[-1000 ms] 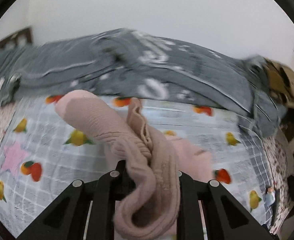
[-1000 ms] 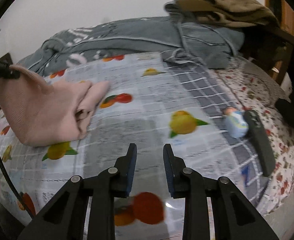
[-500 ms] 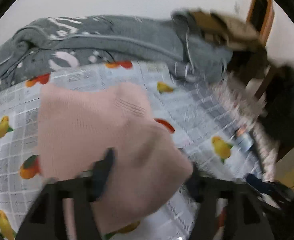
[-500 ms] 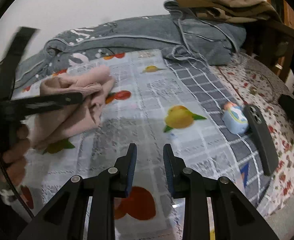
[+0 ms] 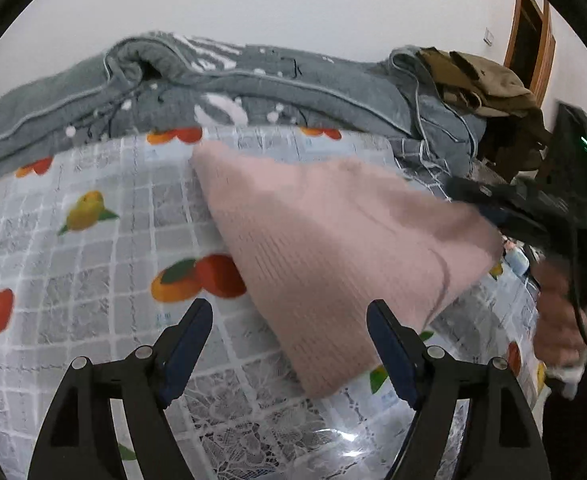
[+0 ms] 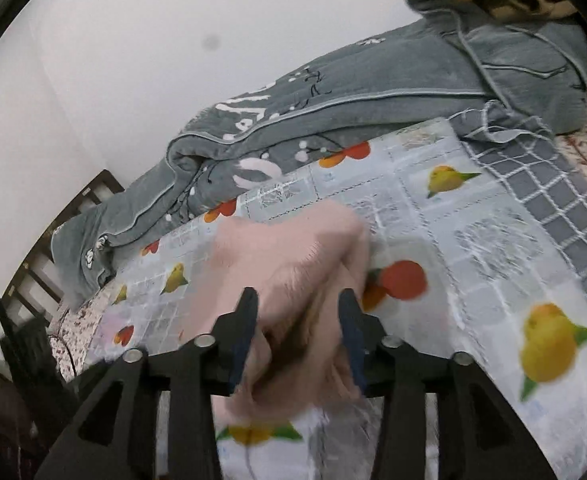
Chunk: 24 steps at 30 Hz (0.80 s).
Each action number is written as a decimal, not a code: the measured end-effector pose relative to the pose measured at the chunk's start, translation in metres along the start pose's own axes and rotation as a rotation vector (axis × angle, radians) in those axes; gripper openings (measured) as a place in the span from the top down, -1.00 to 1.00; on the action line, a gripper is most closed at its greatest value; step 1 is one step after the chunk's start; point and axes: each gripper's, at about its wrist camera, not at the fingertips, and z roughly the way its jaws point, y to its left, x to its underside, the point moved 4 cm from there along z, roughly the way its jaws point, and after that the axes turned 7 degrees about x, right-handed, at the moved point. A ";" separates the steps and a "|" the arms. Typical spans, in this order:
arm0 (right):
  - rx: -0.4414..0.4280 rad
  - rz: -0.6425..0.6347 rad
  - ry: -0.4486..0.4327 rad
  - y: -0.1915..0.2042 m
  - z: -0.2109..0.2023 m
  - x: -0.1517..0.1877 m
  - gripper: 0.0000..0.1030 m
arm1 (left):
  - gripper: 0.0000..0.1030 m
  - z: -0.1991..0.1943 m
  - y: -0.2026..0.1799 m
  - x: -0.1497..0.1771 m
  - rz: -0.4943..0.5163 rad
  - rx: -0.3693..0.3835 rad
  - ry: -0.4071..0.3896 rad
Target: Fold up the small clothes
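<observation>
A pink knit garment [image 5: 333, 248] lies folded on the fruit-print cloth [image 5: 93, 256] of the bed. My left gripper [image 5: 289, 344] is open and empty, its fingers apart just in front of the garment's near edge. In the left wrist view the right gripper [image 5: 489, 216] reaches in from the right onto the garment's right corner. In the right wrist view the right gripper [image 6: 297, 332] has the bunched pink garment [image 6: 293, 264] between its blue pads, with the fingers still fairly wide apart. The picture is blurred there.
A grey quilt [image 5: 233, 88] lies piled along the back of the bed, with brown clothing [image 5: 477, 80] on its right end. A small bottle [image 5: 517, 260] sits at the right edge. A dark wooden headboard [image 6: 53, 240] stands at the left in the right wrist view.
My left gripper let go of the pink garment and opened wide; the garment now lies on the cloth. My right gripper swung left from bare cloth onto the garment and opened around it.
</observation>
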 end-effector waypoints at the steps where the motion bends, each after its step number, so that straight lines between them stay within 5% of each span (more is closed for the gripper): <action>1: 0.007 -0.003 0.012 0.001 0.009 -0.002 0.13 | -0.52 0.004 0.003 0.002 -0.016 0.007 0.009; 5: 0.054 -0.041 0.107 0.004 0.051 -0.001 0.14 | -0.52 0.019 0.016 0.007 -0.091 0.073 0.041; 7: 0.080 -0.084 0.118 0.004 0.062 0.005 0.38 | -0.52 0.019 0.022 0.008 -0.106 0.082 0.035; 8: 0.064 -0.105 0.095 0.005 0.059 0.008 0.62 | -0.52 0.017 0.025 0.009 -0.108 0.081 0.030; 10: 0.012 -0.115 0.039 0.006 0.046 0.008 0.68 | -0.52 0.014 0.032 0.011 -0.111 0.080 0.022; 13: -0.186 -0.049 -0.124 -0.001 0.012 0.013 0.68 | -0.52 0.008 0.044 0.013 -0.129 0.086 -0.001; 15: -0.015 -0.065 -0.050 -0.010 0.033 0.020 0.68 | -0.52 0.008 0.050 0.013 -0.151 0.087 -0.001; 16: 0.042 -0.049 0.004 -0.017 0.047 0.024 0.66 | -0.52 0.008 0.052 0.012 -0.164 0.095 -0.002; 19: 0.001 0.031 0.042 -0.030 0.051 0.020 0.56 | -0.51 0.005 0.055 0.009 -0.172 0.100 -0.010; 22: 0.079 0.022 0.054 -0.032 0.054 0.012 -0.06 | -0.52 0.005 0.054 0.001 -0.177 0.112 -0.027; 24: 0.034 0.024 0.130 -0.030 0.070 0.016 -0.06 | -0.52 0.013 0.053 -0.007 -0.202 0.155 -0.016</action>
